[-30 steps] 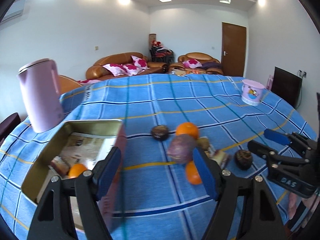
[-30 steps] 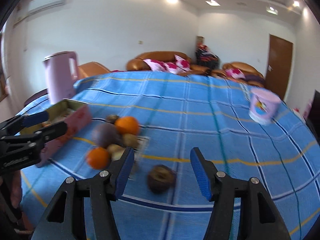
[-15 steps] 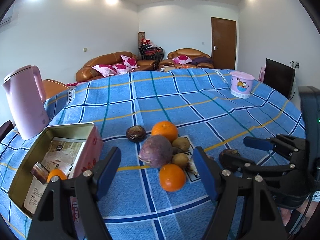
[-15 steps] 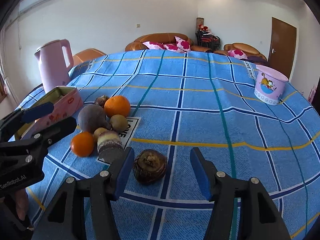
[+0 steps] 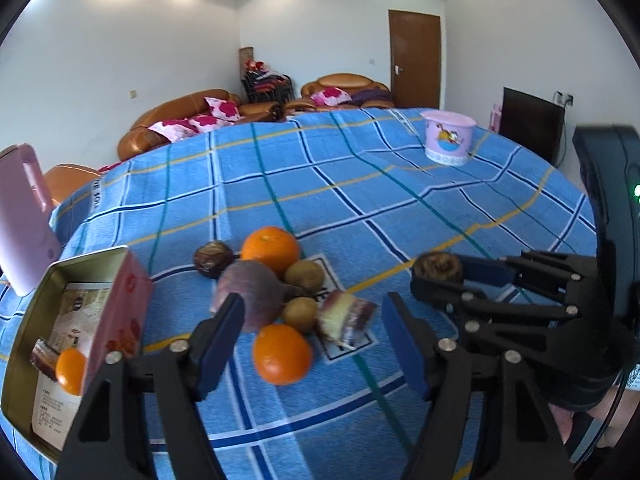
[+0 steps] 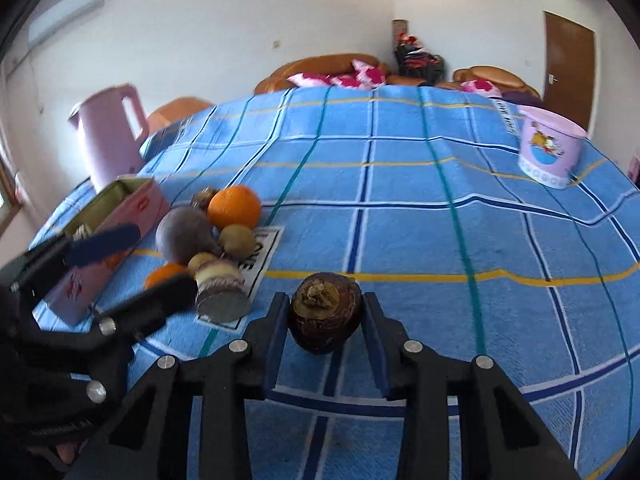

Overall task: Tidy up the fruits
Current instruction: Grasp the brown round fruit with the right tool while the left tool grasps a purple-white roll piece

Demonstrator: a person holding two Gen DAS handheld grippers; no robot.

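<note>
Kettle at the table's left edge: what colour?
Pale pink kettle, clearest in the right wrist view.

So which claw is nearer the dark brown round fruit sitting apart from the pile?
Right. The right claw has a finger on each side of the dark brown fruit; the left claw is open over the pile, around an orange.

A table with a blue checked cloth [image 5: 320, 184] carries an open tin [image 5: 24, 320]; right of the tin lie two oranges [image 5: 270, 250], kiwis [image 5: 305, 276], and behind it a pink kettle [image 6: 108, 136].

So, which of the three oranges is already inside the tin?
The small orange in the near corner of the open tin. The other two lie on the blue cloth among the loose fruit.
</note>
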